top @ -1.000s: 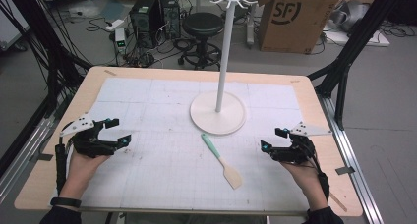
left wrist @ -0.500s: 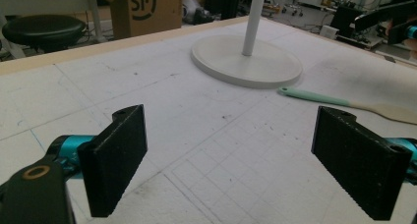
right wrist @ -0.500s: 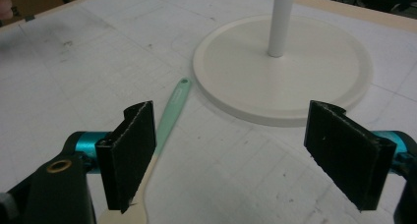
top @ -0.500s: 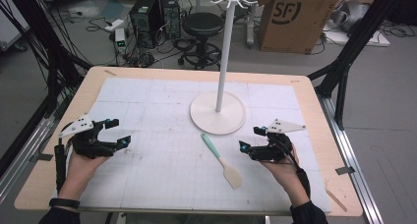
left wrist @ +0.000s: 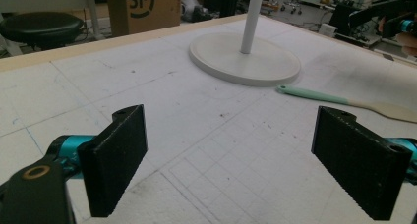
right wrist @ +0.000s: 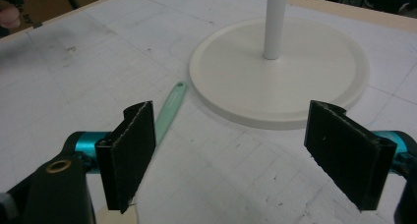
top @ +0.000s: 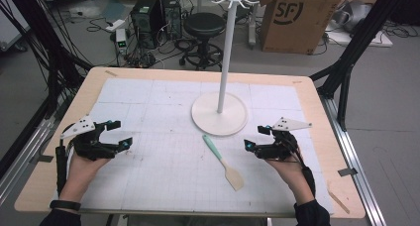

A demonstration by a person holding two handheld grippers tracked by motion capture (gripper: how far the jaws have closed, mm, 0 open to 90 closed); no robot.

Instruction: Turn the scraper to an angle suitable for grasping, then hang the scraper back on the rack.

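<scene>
room: lab, black stool and SF cardboard box (top: 302, 15) past the desk's far edge
desk (top: 163, 87): pale wood rim, white gridded mat on top
spatula (top: 221, 155): mint-green handle with a pale wooden blade, flat on the mat near the desk's front edge, just in front of the stand base, untouched
white hook stand (top: 219, 113): round base, upright pole, mid-desk
right tool (top: 259, 138): jaws spread, empty, just right of the spatula, angled at its handle, probably lining up a grab
left tool (top: 117, 133): spread, empty, near the desk's left edge, well apart from the spatula
containers: none in view
</scene>
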